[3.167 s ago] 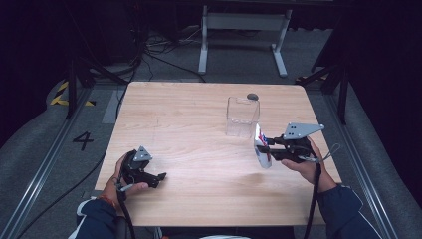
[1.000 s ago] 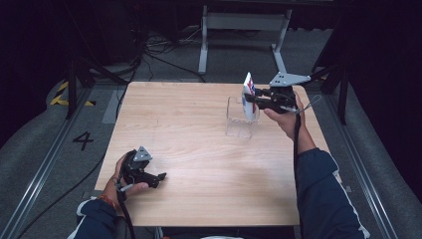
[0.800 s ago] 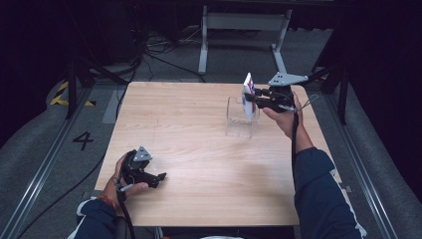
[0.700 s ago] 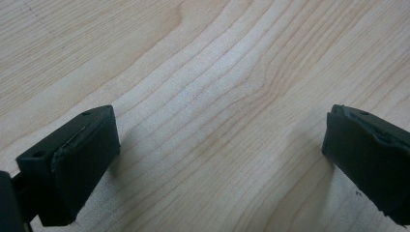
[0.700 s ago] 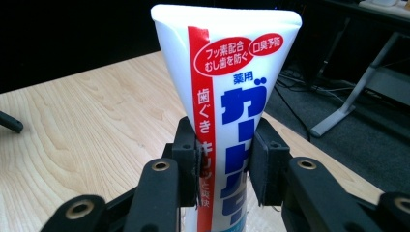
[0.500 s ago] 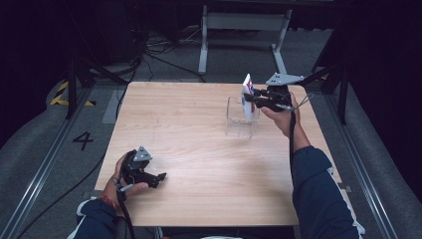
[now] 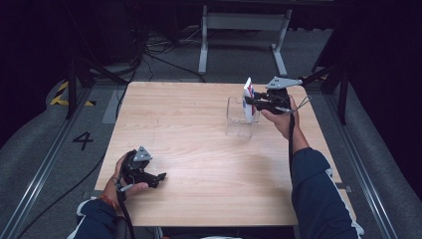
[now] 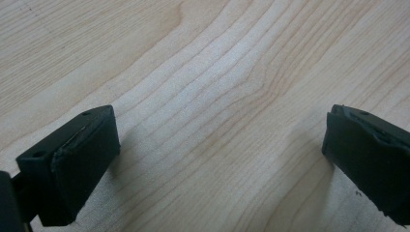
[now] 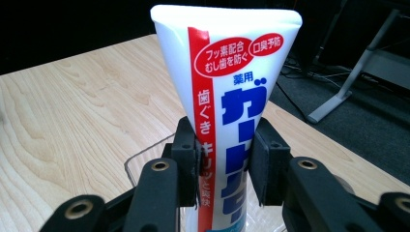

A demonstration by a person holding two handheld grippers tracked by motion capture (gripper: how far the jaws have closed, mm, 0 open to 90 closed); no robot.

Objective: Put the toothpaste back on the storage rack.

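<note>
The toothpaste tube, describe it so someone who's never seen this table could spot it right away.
On the wooden table, look to the far right, where a clear plastic container stands. Over it the right gripper clamps the toothpaste tube upright: white, with a red stripe and blue Japanese lettering.

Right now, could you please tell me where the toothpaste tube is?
In the high view, the toothpaste tube stands upright in the right gripper, over the clear container on the table's far right side.

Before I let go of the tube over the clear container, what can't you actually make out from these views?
- Cap end of the toothpaste tube: right gripper view, hidden behind the right gripper and cut by the bottom edge.
- Whether the tube touches the bottom of the clear container: high view, too small.
- Small print on the tube: blurred.
</note>
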